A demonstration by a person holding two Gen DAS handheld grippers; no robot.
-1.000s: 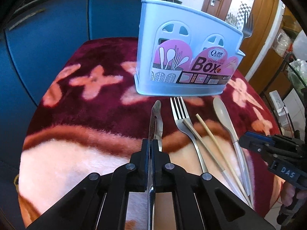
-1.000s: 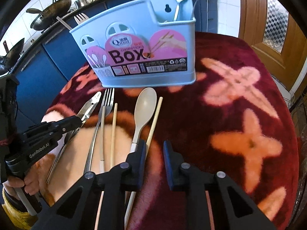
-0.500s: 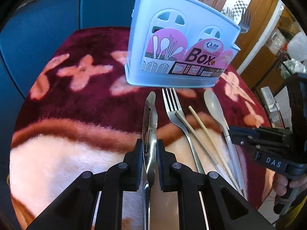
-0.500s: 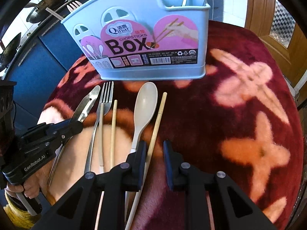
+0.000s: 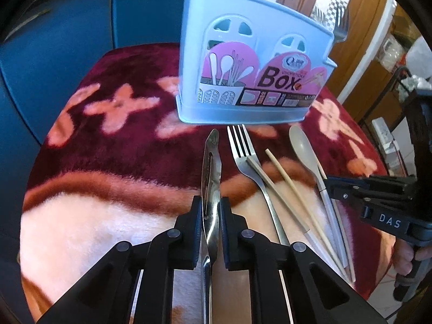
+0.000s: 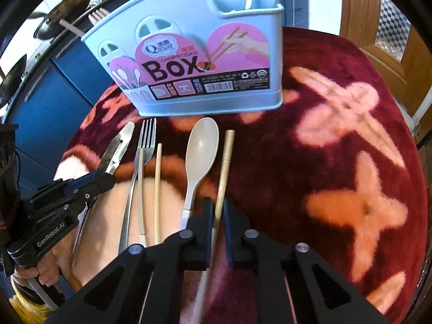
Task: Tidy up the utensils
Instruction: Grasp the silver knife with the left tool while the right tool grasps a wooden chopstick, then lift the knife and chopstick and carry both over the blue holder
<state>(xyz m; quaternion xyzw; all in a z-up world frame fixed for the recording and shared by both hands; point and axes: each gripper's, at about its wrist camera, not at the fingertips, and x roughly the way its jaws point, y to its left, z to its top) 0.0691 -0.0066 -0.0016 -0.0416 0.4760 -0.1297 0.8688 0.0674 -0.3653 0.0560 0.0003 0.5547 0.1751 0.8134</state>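
Note:
A light blue chopsticks box (image 5: 243,110) (image 6: 189,105) stands upright at the back of the blanket. In front of it lie metal tongs (image 5: 212,156) (image 6: 118,145), a steel fork (image 5: 243,151) (image 6: 147,137), a beige spoon (image 5: 302,145) (image 6: 202,140) and several chopsticks (image 5: 286,181) (image 6: 158,178). My left gripper (image 5: 211,210) (image 6: 108,178) is shut on the tongs, whose tip points at the box. My right gripper (image 6: 218,210) (image 5: 328,186) has its jaws closing tight on the rightmost bamboo chopstick (image 6: 225,162), to the right of the spoon.
A maroon fleece blanket (image 6: 337,148) with pink flowers covers the round table. Forks (image 5: 341,24) stand in the box. Blue cabinets (image 5: 67,40) are behind, woks (image 6: 62,5) at the far left, and a wooden door (image 6: 378,40) at the right.
My right gripper's jaws went from open around the chopstick to clamped on it. The left jaws widened slightly and the tongs now show broader between them.

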